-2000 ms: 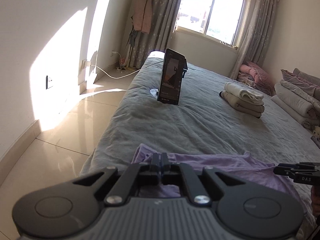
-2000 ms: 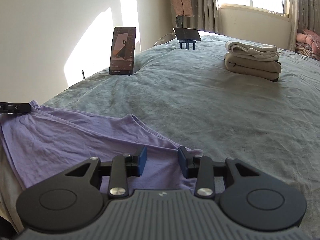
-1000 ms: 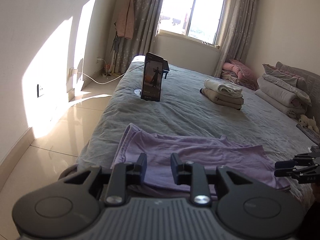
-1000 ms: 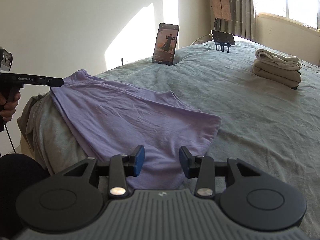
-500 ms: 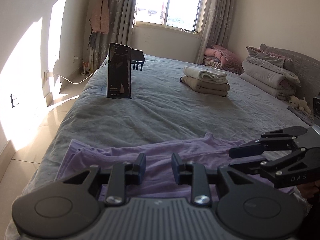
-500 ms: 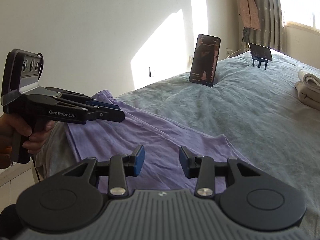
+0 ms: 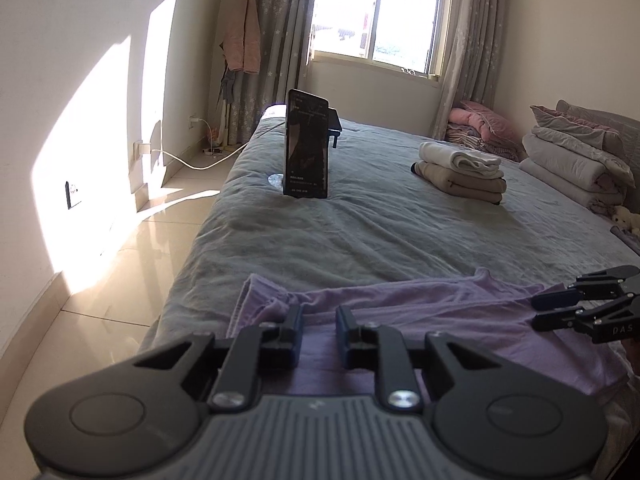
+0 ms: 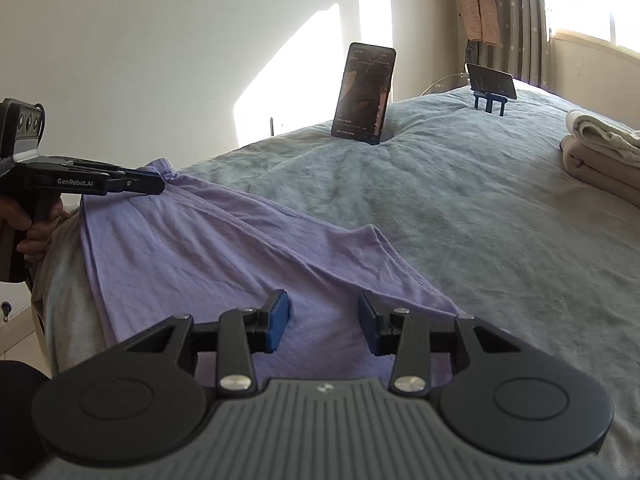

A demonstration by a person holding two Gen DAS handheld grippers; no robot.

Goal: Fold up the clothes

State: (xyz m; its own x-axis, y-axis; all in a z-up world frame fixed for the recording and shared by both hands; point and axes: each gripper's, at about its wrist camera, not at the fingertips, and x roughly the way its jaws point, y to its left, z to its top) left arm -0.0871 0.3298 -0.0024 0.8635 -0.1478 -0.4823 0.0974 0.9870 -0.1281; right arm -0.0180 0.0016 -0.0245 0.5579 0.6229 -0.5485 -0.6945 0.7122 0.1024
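Purple garment (image 8: pixel 224 256) spread flat-ish across near edge of bed (image 8: pixel 500 220), wrinkled, one side draping over mattress edge toward floor; long hemmed edge runs diagonally across grey blanket. In left wrist view same garment (image 7: pixel 420 304) lies across foreground, far-left corner bunched into a small fold.

Left gripper (image 7: pixel 318 334) low over garment's near-left part, jaws closing w/ a narrow gap left; fabric seen in gap below, but pads not pressing on it. From right wrist view, left gripper (image 8: pixel 158 188) w/ tip at bunched corner of cloth, fingers nearly together; cannot tell from there if cloth is pinched. Hand (image 8: pixel 28 224) wrapped round its grip, at frame's left edge.

Right gripper (image 8: pixel 323 324) over garment's near-right corner, jaws parted mid-width, blue pads (image 8: pixel 279 320) clear of fabric, nothing gripped. In left wrist view, right gripper (image 7: pixel 536 310) comes in from right edge, tips just at cloth's right end.

Farther up bed: phone (image 7: pixel 306 150) upright, screen lit, w/ second device on a small stand (image 8: pixel 490 84) behind. Stack of folded clothes (image 7: pixel 460 172) well apart, mid-bed. Folded quilts (image 7: pixel 576 160) by headboard side. Window (image 7: pixel 380 24) w/ grey curtains, pink coat (image 7: pixel 242 46) hung in corner, sun patches on wall & tile floor.
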